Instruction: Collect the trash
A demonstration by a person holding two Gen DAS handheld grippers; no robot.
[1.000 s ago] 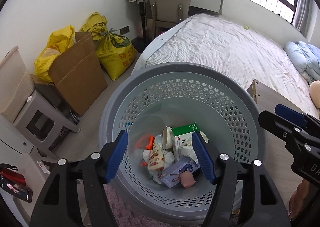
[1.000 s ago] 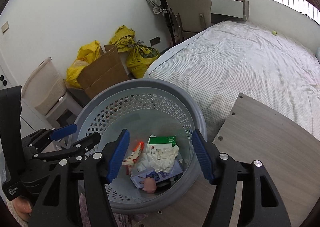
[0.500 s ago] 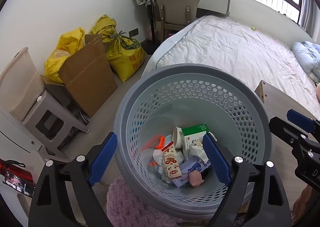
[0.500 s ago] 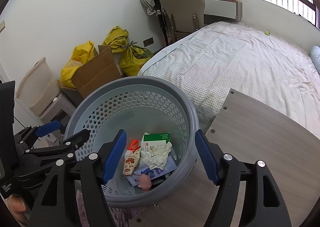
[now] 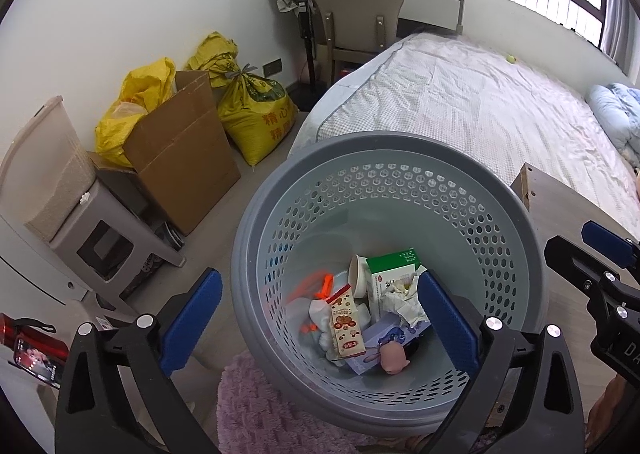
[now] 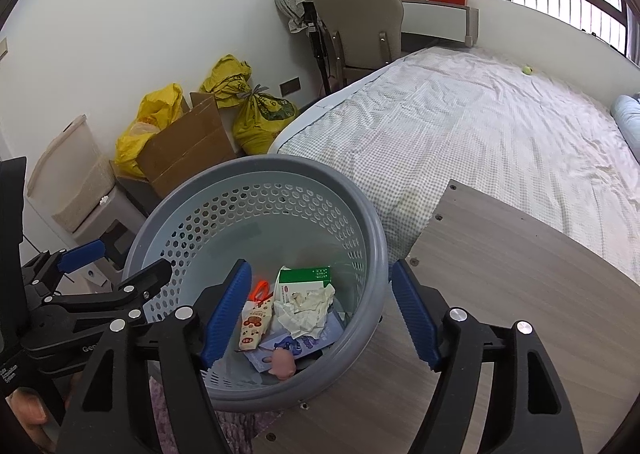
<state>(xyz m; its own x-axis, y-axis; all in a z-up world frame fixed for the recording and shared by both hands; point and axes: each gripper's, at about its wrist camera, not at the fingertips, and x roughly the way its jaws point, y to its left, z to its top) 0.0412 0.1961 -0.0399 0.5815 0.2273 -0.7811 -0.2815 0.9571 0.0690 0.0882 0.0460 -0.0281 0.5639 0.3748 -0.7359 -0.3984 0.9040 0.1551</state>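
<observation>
Here, two handheld grippers with black frames and blue finger pads hover over a round grey perforated trash basket (image 5: 520,230). The left gripper (image 5: 320,314) is angled down at the basket with its jaws opening very wide; one pad sits outside the basket's left wall and the other hangs over its inside, and neither presses on anything, so it grasps nothing. The right gripper (image 6: 320,310) also points down; its jaws are spread apart and empty, one pad over the basket's interior and the other just outside the rim above a wood-grain tabletop (image 6: 520,294). The collected trash lies at the bottom of the basket: a green and white carton (image 5: 390,276), a crumpled white tissue (image 5: 402,300), a snack wrapper (image 5: 346,320) printed with a cartoon bear, a small white cup (image 5: 358,274), orange plastic bits (image 5: 324,284), and a small pink toy figure (image 5: 392,354) on a bluish packet. Beyond the basket are a bed (image 5: 480,102) with a pale checked sheet, a cardboard box (image 5: 184,150), yellow sacks (image 5: 256,114) and a chair (image 5: 356,2) against the white wall.
</observation>
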